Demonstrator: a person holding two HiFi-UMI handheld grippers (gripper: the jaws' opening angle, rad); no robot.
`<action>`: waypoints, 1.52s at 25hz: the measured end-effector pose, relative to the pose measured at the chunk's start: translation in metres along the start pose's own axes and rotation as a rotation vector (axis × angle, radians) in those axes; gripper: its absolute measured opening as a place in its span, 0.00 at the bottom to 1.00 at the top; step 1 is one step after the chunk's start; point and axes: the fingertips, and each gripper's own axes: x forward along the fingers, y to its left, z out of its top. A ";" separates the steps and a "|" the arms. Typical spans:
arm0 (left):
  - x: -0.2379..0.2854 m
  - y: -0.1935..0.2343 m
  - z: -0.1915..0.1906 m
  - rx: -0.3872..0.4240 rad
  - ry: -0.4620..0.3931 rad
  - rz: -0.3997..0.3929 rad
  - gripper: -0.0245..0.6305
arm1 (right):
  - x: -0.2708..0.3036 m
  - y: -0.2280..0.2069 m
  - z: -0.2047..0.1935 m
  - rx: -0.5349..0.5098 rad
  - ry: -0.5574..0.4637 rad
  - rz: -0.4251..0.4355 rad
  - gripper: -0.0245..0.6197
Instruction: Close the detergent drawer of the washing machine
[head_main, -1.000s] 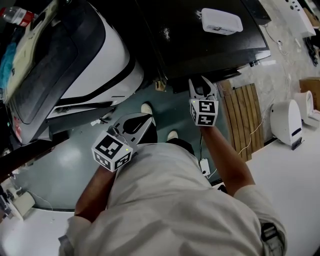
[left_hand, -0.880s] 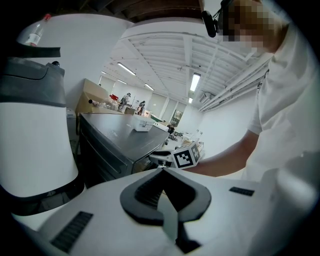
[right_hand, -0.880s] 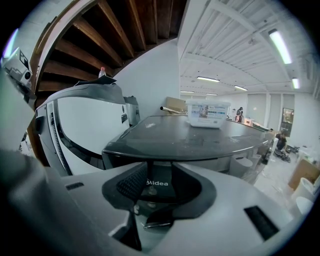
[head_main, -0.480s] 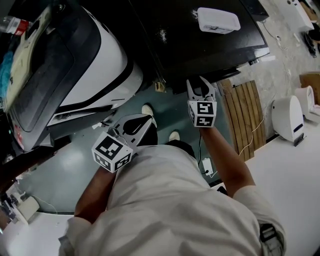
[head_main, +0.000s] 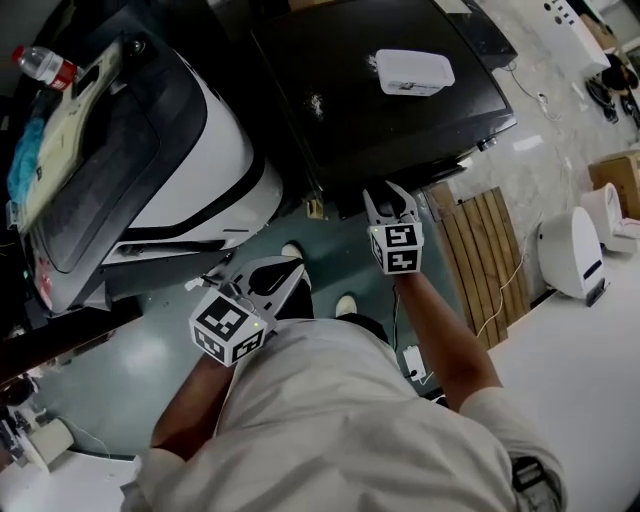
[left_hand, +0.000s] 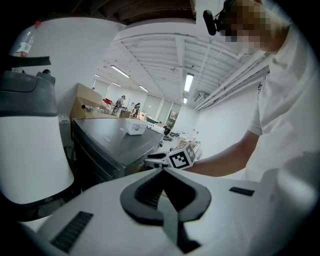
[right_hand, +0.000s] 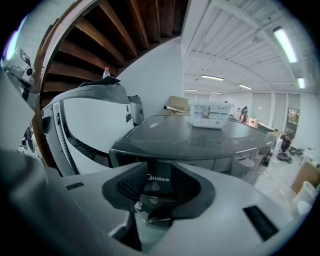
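Observation:
The dark grey washing machine (head_main: 350, 100) stands ahead of me, and its Midea front panel (right_hand: 157, 178) shows between the right jaws. Lighter grey panels (right_hand: 231, 164) sit right of the logo at the front's top; I cannot tell whether the detergent drawer stands out. My right gripper (head_main: 391, 199) is open, its tips close to the machine's front top edge with nothing between them. My left gripper (head_main: 287, 262) hangs lower and to the left over the floor, jaws shut and empty. It also shows as left gripper (left_hand: 162, 171), which looks across at the right gripper's marker cube (left_hand: 181, 157).
A white plastic box (head_main: 412, 72) rests on the machine's lid. A white and black machine (head_main: 160, 170) stands close on the left with a bottle (head_main: 45, 66) on top. A wooden slat panel (head_main: 480, 255) and a white appliance (head_main: 568, 255) lie to the right. My feet are on the green floor (head_main: 120, 360).
The head view has shifted, so the machines sit lower and further left in the picture. The right gripper stays at the machine's front edge. Neither gripper's jaws have changed.

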 end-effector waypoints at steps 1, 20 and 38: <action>-0.001 -0.004 -0.001 0.001 -0.003 -0.001 0.03 | -0.006 0.000 0.000 -0.002 0.000 0.008 0.28; -0.009 -0.089 -0.023 -0.003 -0.100 0.049 0.03 | -0.162 0.044 -0.006 -0.031 0.001 0.252 0.14; -0.016 -0.140 -0.034 0.019 -0.146 0.045 0.03 | -0.276 0.077 -0.012 -0.053 -0.040 0.370 0.05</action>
